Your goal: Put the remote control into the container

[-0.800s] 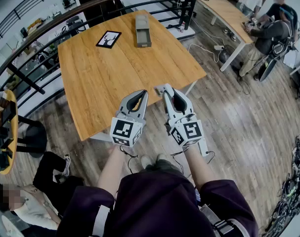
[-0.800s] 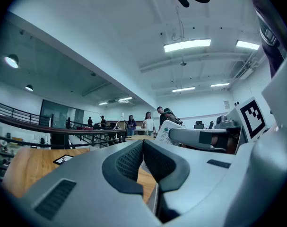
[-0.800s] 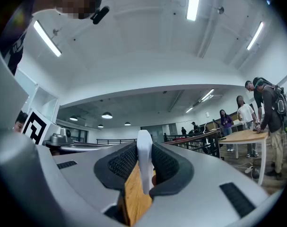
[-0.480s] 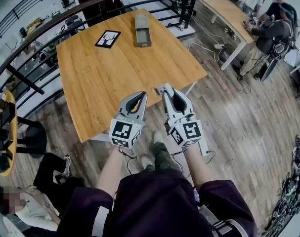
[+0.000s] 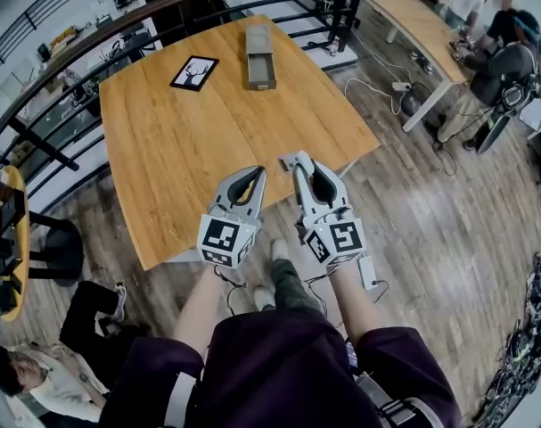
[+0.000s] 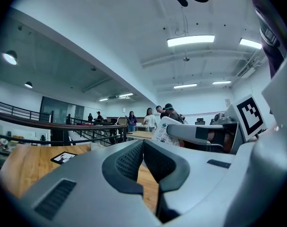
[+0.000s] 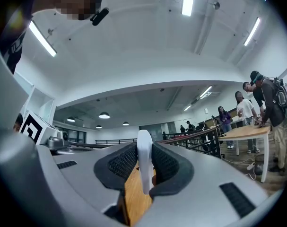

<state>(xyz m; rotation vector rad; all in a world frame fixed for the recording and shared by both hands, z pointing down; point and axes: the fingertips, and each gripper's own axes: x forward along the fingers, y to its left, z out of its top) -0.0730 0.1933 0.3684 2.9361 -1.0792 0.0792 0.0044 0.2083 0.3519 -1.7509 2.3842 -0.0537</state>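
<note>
Head view: the person's foot (image 5: 278, 250) has swung forward under the two raised grippers over the past second. The wooden table (image 5: 208, 150) has shifted slightly in the frame, while both grippers sit where they were. That suggests a walk-up to the table, with the carry under way and the drop-off not yet begun. The right gripper (image 5: 303, 164) is clamped on the white remote control (image 5: 288, 161), whose end pokes out past its tips near the table's near edge. The left gripper (image 5: 251, 173) is beside it with nothing in it. The grey container (image 5: 259, 57) lies at the table's far end in the upper middle of the frame, well apart from the remote, next to a black card (image 5: 195, 72) bearing a pale deer figure. Left gripper view: the dark pads meet at centre frame with nothing between them. To the right, the remote's button face shows, but its key markings are too small to read. Right gripper view: the remote stands edge-on between the ribbed pads, which press on both its sides. People stand at another table at the right of the frame. No brand or wording can be read in any view. The only print is the black-and-white square marker on each gripper's cube.
</note>
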